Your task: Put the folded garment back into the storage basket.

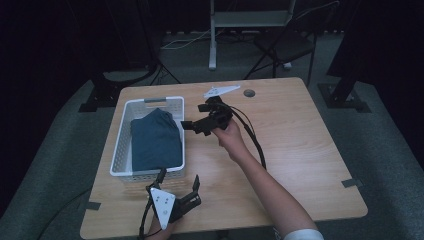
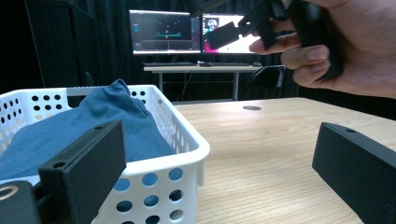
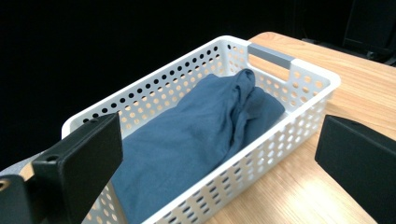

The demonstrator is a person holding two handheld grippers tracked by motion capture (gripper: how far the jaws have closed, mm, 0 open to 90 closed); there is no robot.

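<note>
A white perforated basket point(image 1: 120, 137) stands on the left of the table with a folded blue cloth point(image 1: 155, 140) inside it. My right gripper point(image 1: 194, 116) hovers just right of the basket's far end, jaws open and empty, pointing left. In the right gripper view the basket point(image 3: 261, 154) and cloth point(image 3: 196, 126) lie ahead between the open jaws of that gripper point(image 3: 219, 140). My left gripper point(image 1: 178, 179) sits at the basket's near end, open and empty. In its own view the left gripper point(image 2: 219, 144) faces the basket point(image 2: 187, 133) corner, the cloth point(image 2: 107, 107), and the hand holding the right gripper point(image 2: 261, 23).
The wooden table point(image 1: 300, 150) stretches bare to the right, with a round grommet point(image 1: 249, 93) near its far edge and tape point(image 1: 352, 182) at its right edge. A folding chair point(image 1: 290, 45) stands behind it. Monitors point(image 2: 163, 32) glow on a desk beyond.
</note>
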